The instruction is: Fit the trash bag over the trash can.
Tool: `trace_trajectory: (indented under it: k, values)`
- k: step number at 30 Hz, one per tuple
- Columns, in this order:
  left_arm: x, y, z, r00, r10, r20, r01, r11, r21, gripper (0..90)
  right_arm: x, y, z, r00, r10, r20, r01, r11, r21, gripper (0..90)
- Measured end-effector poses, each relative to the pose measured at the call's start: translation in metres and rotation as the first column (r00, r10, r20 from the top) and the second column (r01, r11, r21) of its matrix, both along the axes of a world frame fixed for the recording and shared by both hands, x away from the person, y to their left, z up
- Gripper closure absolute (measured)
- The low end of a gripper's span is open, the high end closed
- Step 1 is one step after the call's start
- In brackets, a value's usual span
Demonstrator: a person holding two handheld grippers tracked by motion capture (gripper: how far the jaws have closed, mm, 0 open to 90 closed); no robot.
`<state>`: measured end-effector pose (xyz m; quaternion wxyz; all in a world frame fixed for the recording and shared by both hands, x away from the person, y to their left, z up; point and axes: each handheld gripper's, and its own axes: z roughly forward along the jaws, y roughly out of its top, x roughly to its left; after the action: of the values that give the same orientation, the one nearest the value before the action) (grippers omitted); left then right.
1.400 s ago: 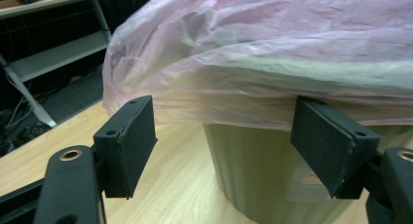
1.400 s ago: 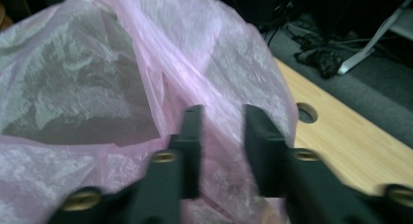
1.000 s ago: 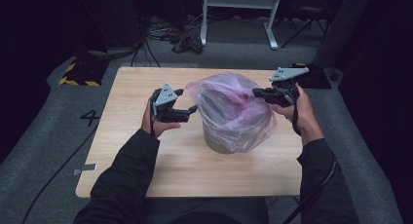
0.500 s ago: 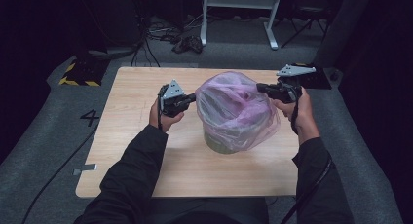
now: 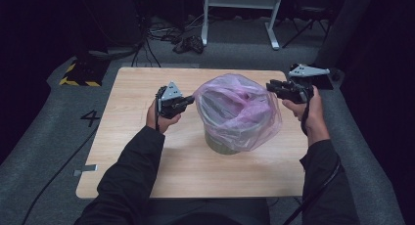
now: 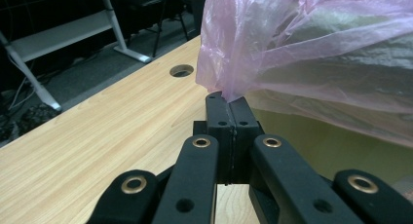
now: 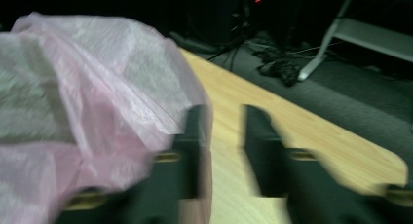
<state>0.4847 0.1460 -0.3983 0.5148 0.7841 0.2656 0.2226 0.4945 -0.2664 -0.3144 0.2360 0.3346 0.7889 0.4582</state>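
Note:
A translucent pink plastic bag (image 5: 240, 112) is draped over an olive-green container (image 5: 220, 144) at the middle of the wooden table (image 5: 142, 83). My left gripper (image 5: 190, 101) is at the bag's left edge. In the left gripper view, that gripper (image 6: 230, 104) is shut on a pinch of the bag (image 6: 311, 48), with the container (image 6: 316, 141) just behind. My right gripper (image 5: 270, 86) is at the bag's right edge. In the blurred right gripper view its jaws (image 7: 221, 121) stand apart, and the bag (image 7: 73, 87) lies against the outside of the left jaw.
A cable hole (image 6: 181, 70) is cut into the table's far side. On the floor behind the table are a white desk frame (image 5: 240, 5) and loose cables (image 5: 188, 41). A yellow-and-black striped object (image 5: 78, 73) lies on the floor at the left.
The bag puffed up into a dome and has now spread wider over the container. Both grippers rose slightly, and the right one shifted outward to the right.

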Motion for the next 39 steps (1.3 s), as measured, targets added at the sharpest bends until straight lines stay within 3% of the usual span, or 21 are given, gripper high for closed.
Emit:
trace_trajectory:
  k: [2,5,7,10,13,15,18,22,23,25,28,31,36,37,39]
  values:
    - [-0.003,0.003,0.002,0.9997,0.021,0.007,-0.021,0.9997,-0.012,72.3,0.0,-0.002,-0.002,0.9988,0.043,-0.023,-0.043,0.999,0.006,45.1]
    - [-0.01,0.008,0.004,0.9998,0.015,0.011,-0.015,0.9998,-0.016,63.1,-0.004,-0.004,-0.004,0.9968,0.078,-0.017,-0.078,0.997,0.025,34.8]
    - [-0.016,0.013,0.005,0.9999,0.011,0.004,-0.011,0.9996,-0.027,54.6,-0.007,-0.006,-0.005,0.9922,0.122,-0.027,-0.121,0.992,0.032,32.5]
    - [-0.03,0.016,0.006,0.9997,-0.013,-0.021,0.012,0.9993,-0.036,38.8,-0.011,-0.008,-0.005,0.9892,0.144,-0.024,-0.144,0.989,0.027,29.0]
    - [-0.054,0.013,0.006,0.9993,-0.026,0.027,0.027,0.9994,-0.021,26.9,-0.008,-0.008,-0.007,0.9912,0.12,-0.056,-0.119,0.993,0.017,38.4]
    - [-0.072,0.007,0.009,0.9971,-0.057,0.05,0.058,0.9982,-0.018,22.3,-0.007,-0.007,-0.008,0.9903,0.116,-0.076,-0.115,0.993,0.018,51.2]
    - [-0.099,-0.009,0.017,0.9881,-0.111,0.107,0.111,0.9938,0.002,20.4,-0.009,-0.003,-0.006,0.9879,0.115,-0.104,-0.114,0.993,0.015,73.1]
    - [-0.121,-0.025,0.029,0.9705,-0.177,0.164,0.182,0.9831,-0.017,18.9,-0.014,0.003,0.0,0.99,0.108,-0.092,-0.109,0.994,-0.014,88.3]
    - [-0.124,-0.028,0.031,0.9663,-0.193,0.17,0.201,0.9792,-0.028,18.2,-0.015,0.004,0.001,0.9894,0.114,-0.09,-0.115,0.993,-0.004,89.7]
    - [-0.129,-0.034,0.035,0.965,-0.194,0.176,0.204,0.9782,-0.039,18.0,-0.016,0.006,0.002,0.9907,0.105,-0.087,-0.106,0.994,-0.008,90.0]
    - [-0.132,-0.043,0.039,0.9606,-0.199,0.195,0.206,0.9785,-0.017,18.0,-0.018,0.009,0.002,0.9902,0.114,-0.081,-0.115,0.993,-0.012,90.0]
    - [-0.132,-0.049,0.04,0.9561,-0.229,0.182,0.237,0.9712,-0.023,18.0,-0.018,0.012,0.0,0.9896,0.117,-0.084,-0.118,0.993,-0.007,90.0]
    - [-0.144,-0.065,0.04,0.932,-0.308,0.191,0.307,0.951,0.036,15.7,-0.02,0.018,0.0,0.9896,0.118,-0.083,-0.119,0.993,-0.007,90.0]
    - [-0.145,-0.069,0.039,0.931,-0.309,0.195,0.305,0.9511,0.049,15.7,-0.021,0.02,0.0,0.9893,0.121,-0.082,-0.122,0.992,-0.011,90.0]
    - [-0.145,-0.075,0.039,0.9358,-0.294,0.194,0.286,0.9557,0.068,15.8,-0.021,0.022,0.0,0.9885,0.125,-0.085,-0.127,0.992,-0.013,89.9]
